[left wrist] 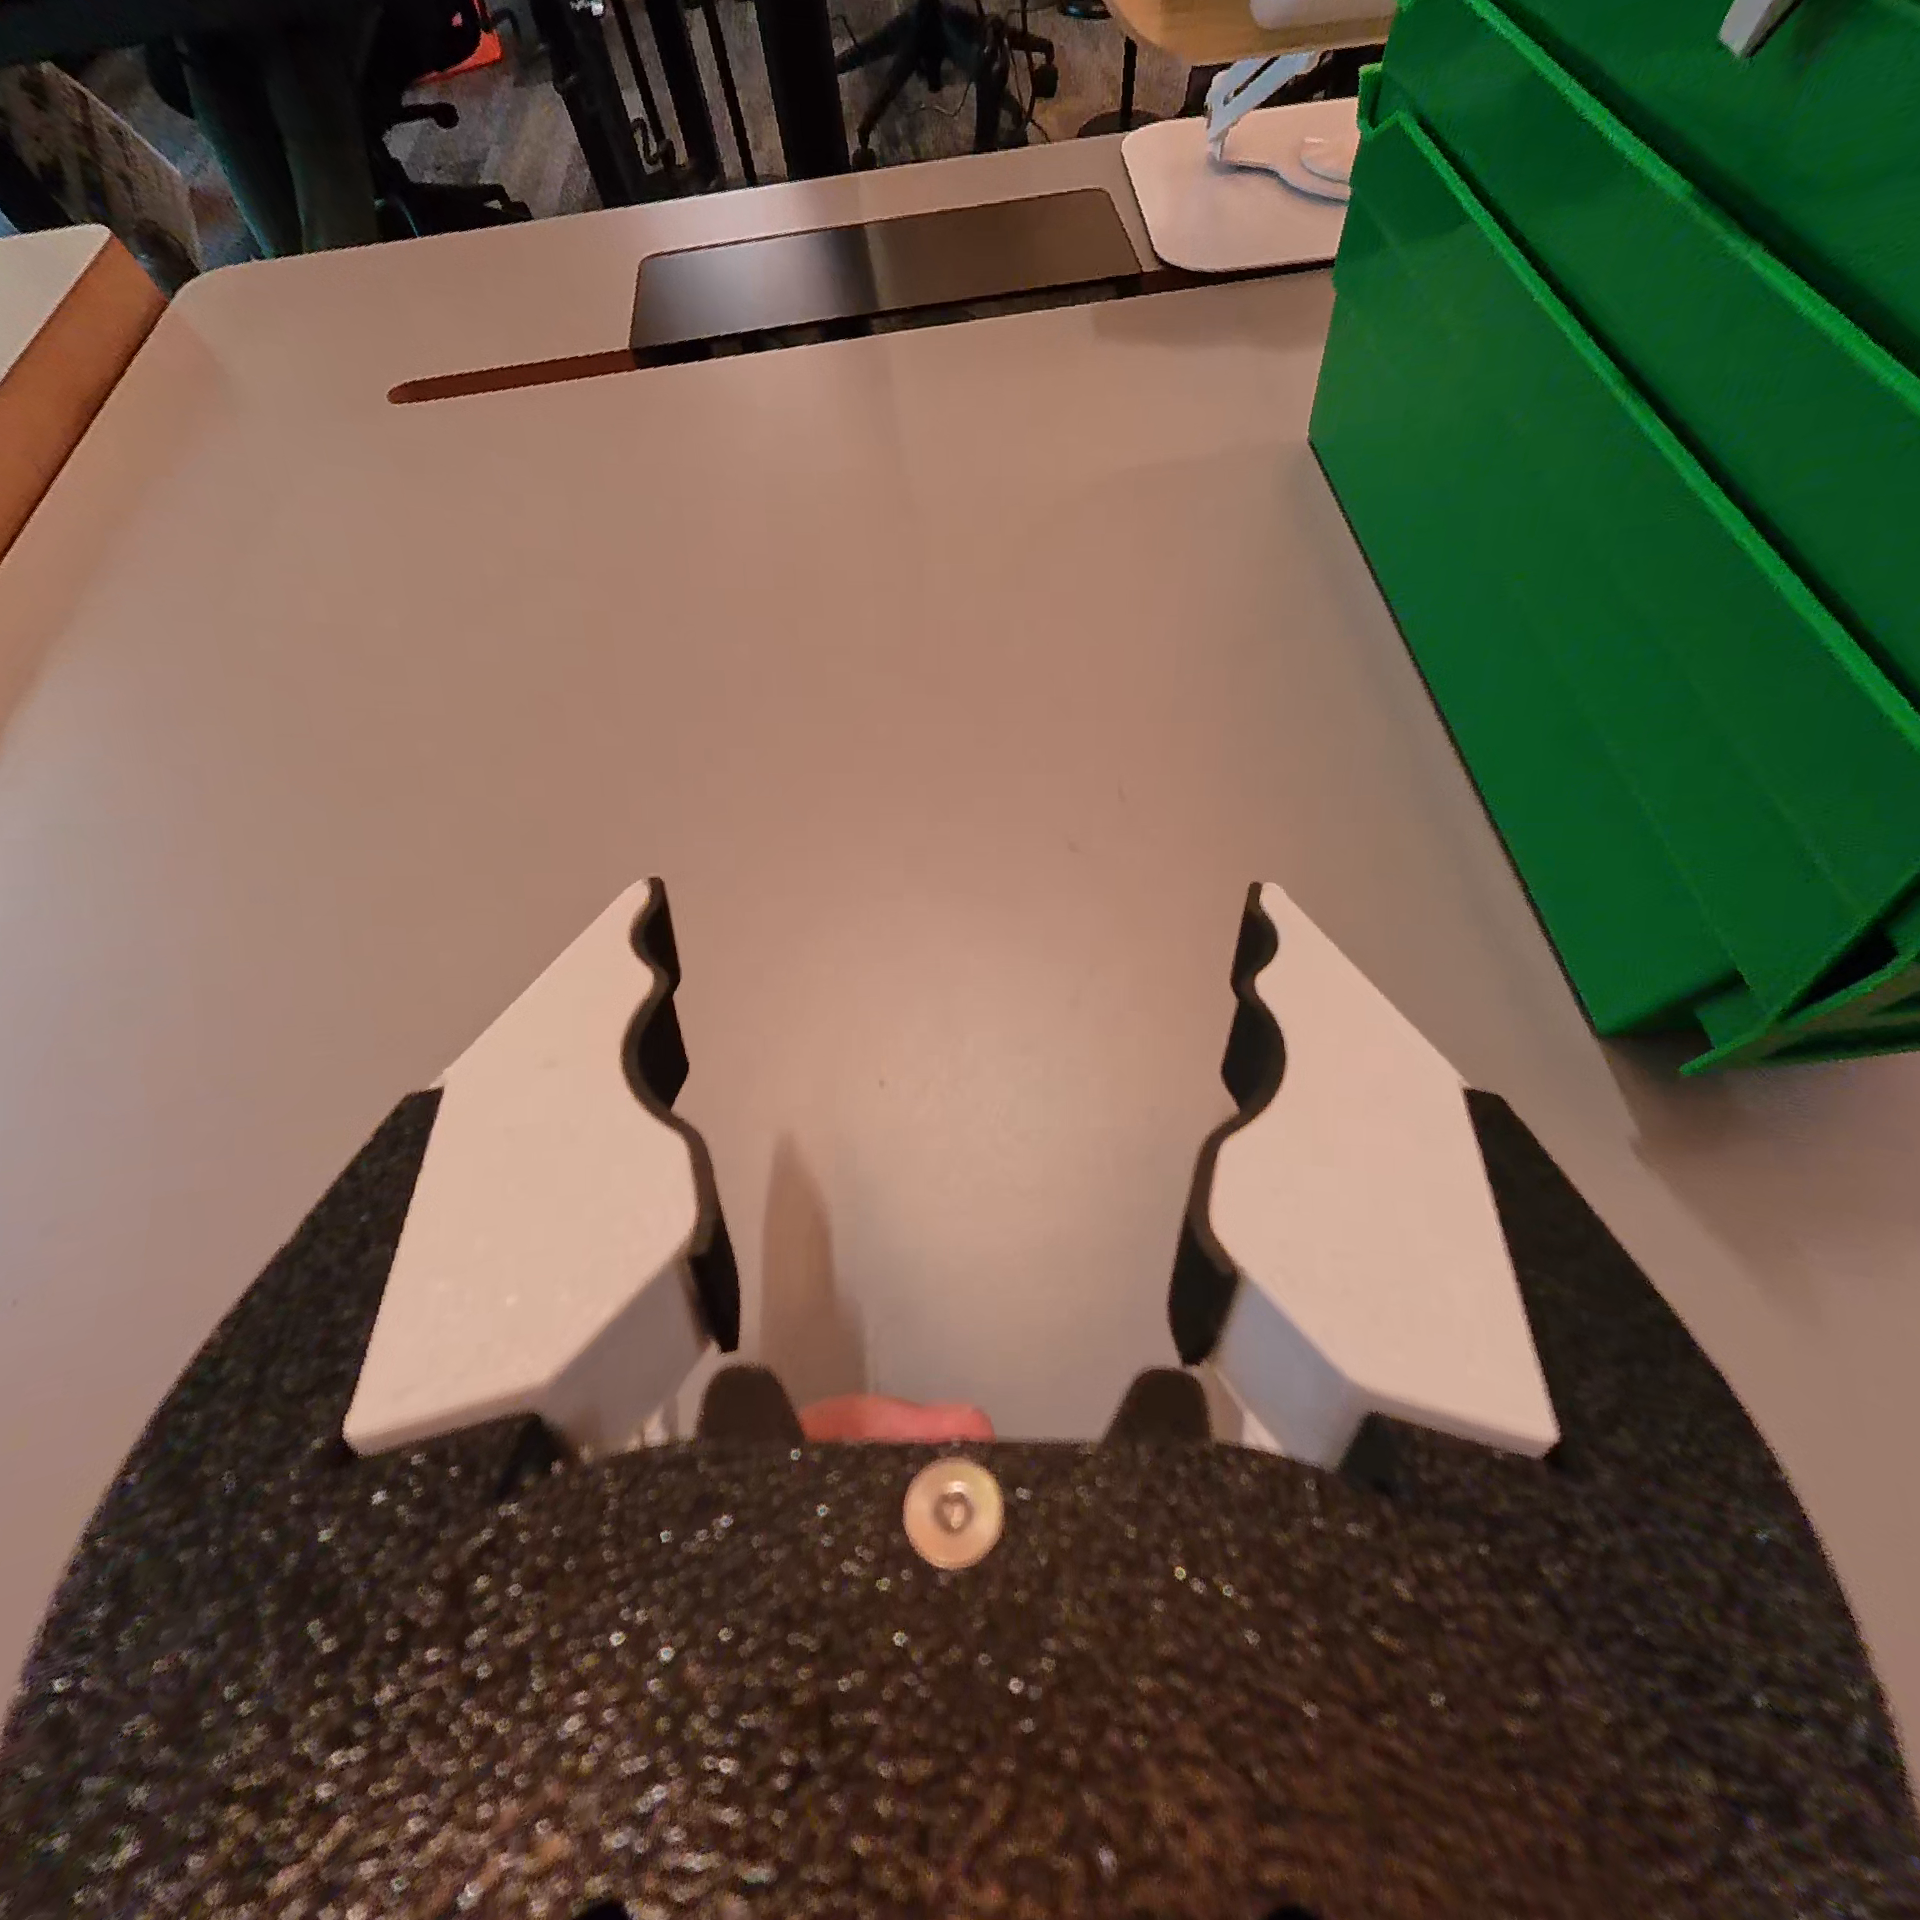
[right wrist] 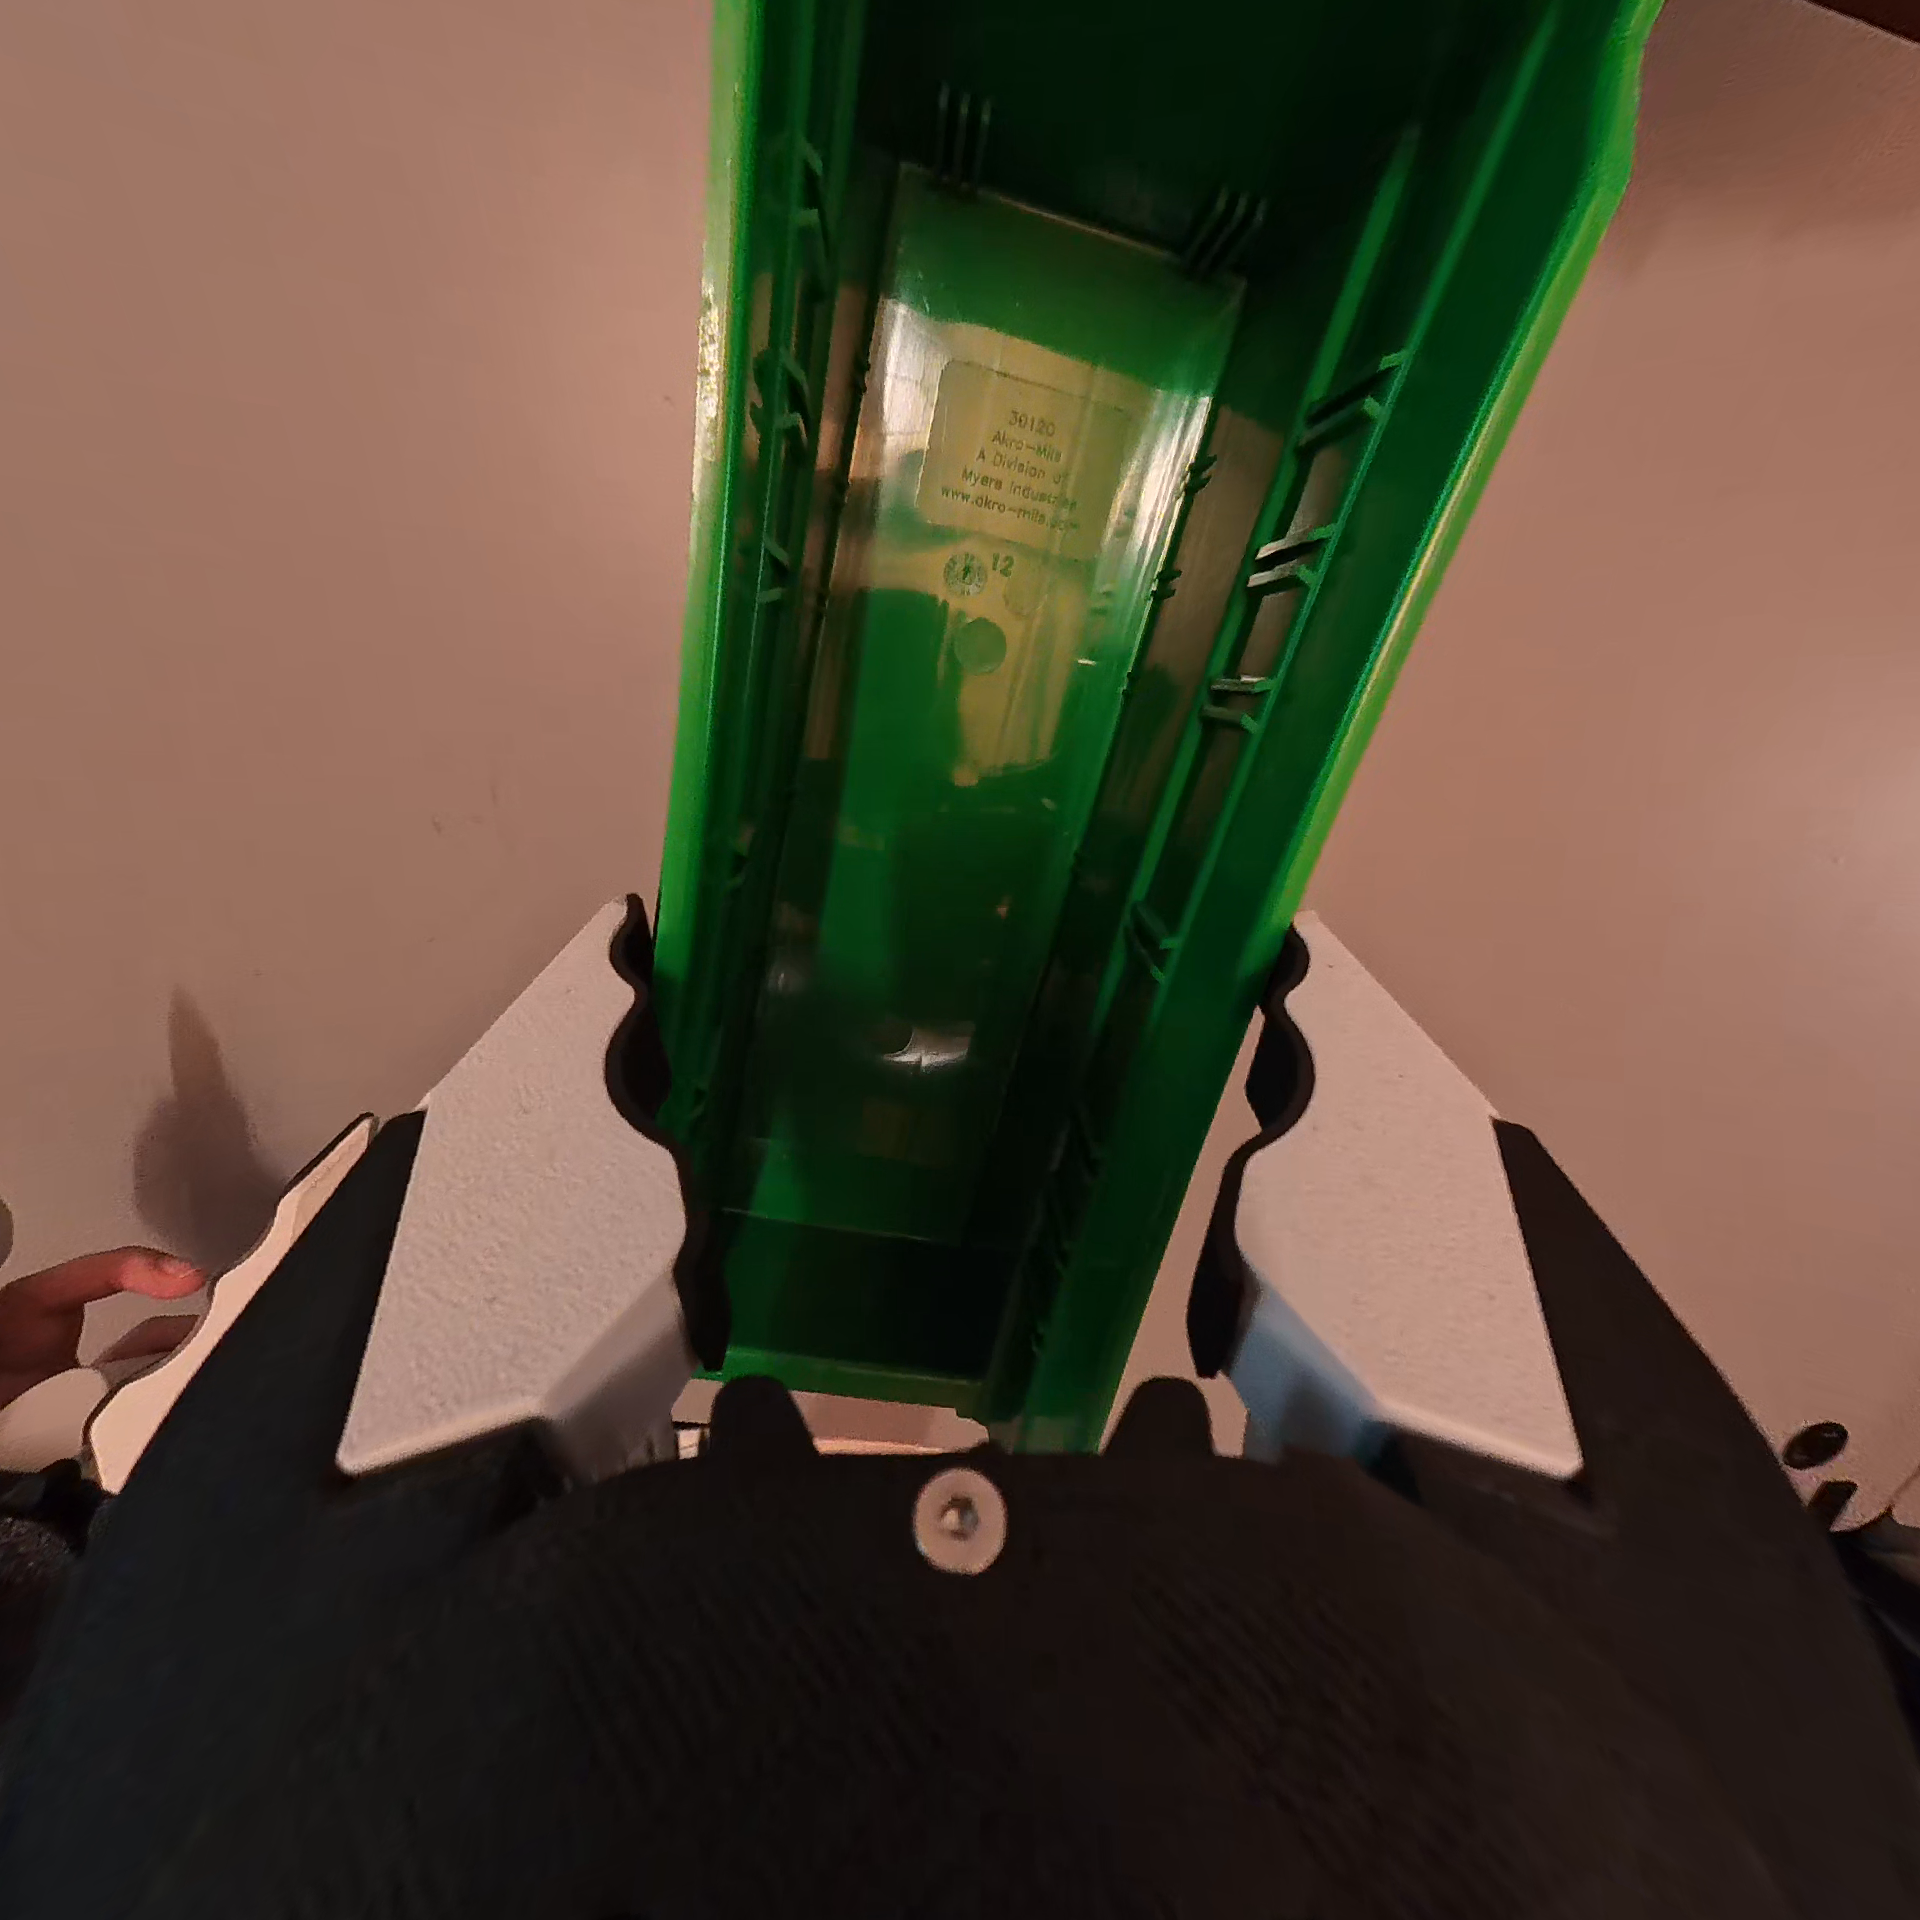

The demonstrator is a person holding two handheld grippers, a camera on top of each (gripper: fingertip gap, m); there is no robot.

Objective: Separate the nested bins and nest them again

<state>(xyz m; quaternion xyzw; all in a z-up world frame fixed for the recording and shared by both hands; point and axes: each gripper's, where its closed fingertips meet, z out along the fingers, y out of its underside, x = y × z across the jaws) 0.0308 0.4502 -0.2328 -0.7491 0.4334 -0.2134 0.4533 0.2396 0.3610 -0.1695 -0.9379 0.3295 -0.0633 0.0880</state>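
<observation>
Between right gripper [right wrist: 961,1049] fingers, bin [right wrist: 1049,623] points forward.

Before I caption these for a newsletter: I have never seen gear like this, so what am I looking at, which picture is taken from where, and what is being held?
There is no robot here. A person holds a hand-held clamp tool in each hand, and each tool carries a camera that looks forward along its two white fingers.

The left wrist view shows the left gripper open and holding nothing, above a beige table. To its right on that table stands a stack of green bins, nested and leaning.

The right wrist view shows the right gripper closed on a green bin. Its fingers press the bin's two long sides, and the camera looks into the open bin toward a pale label on its floor. At the lower left edge a person's hand shows.
</observation>
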